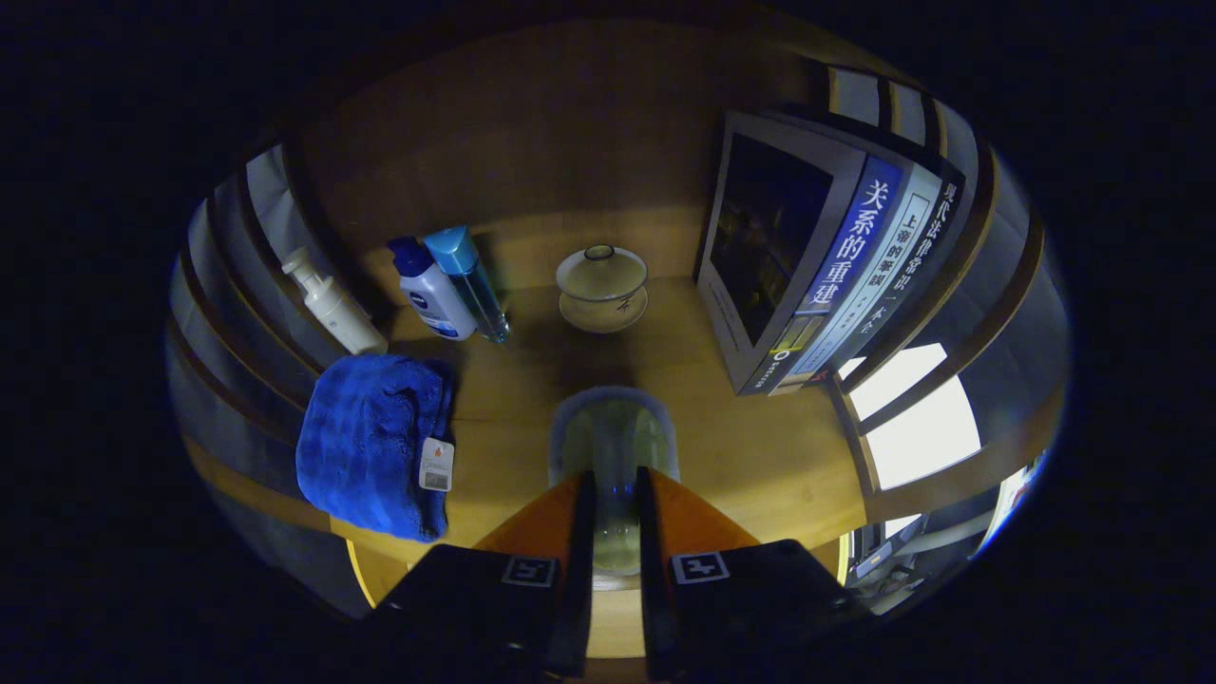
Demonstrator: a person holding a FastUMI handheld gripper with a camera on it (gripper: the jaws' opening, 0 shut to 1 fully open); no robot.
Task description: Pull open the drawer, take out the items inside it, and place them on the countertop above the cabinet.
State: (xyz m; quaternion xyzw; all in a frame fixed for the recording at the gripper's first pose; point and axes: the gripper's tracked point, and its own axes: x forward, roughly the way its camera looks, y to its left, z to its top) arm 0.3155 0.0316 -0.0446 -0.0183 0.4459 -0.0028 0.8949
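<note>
Clear glass cup (614,446), pale and see-through, upright over the wooden countertop (760,446), hand-held gripper (615,489) clamped on its sides.

Home-style booth, bathroom-meets-living-room mix. Wooden countertop (760,456) with a wood back panel — household furniture, not a bench. On it: white pump bottle (332,304), lotion bottle with blue cap (432,290), clear blue bottle (472,280), folded blue towel (372,442) with its tag still on. Also a lidded ceramic tea bowl on a saucer (601,288) and a row of upright books (826,266). Toiletries, teaware, books — domestic set, staged rather than lived in.
</note>
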